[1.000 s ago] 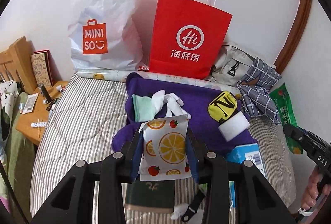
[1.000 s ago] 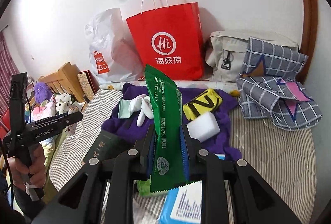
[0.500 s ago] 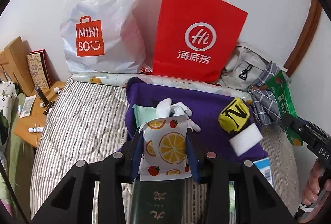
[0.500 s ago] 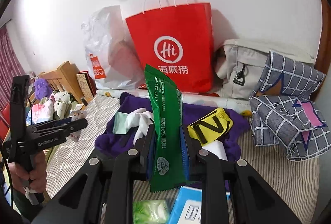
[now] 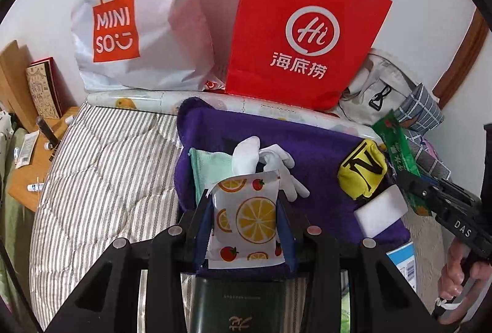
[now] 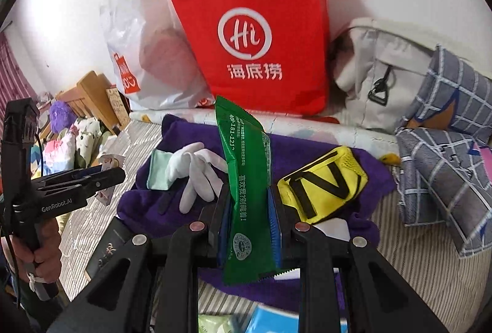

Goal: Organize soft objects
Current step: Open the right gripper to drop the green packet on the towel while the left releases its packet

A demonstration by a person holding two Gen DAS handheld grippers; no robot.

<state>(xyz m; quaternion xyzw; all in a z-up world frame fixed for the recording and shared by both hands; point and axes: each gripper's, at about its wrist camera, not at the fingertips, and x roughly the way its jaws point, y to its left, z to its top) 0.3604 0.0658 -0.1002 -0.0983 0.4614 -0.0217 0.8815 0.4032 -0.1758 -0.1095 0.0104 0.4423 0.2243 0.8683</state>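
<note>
— What's each hand got?
— The left gripper is clamped on a fruit-print packet, above the purple towel's near edge. The right gripper pinches a green sachet upright.
— And the rest?
— White gloves, a mint cloth and a yellow pouch lie on the towel, before the red paper bag.

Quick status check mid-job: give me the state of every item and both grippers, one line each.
Left gripper: shut on the fruit-print packet, held upright.
Right gripper: shut on the green packet, held upright.
White gloves: loose, crumpled on the purple towel.
Mint cloth: folded, on the towel.
Yellow pouch: lying on the towel.
Red paper bag: standing upright against the wall.
White plastic bag: standing, full.
</note>
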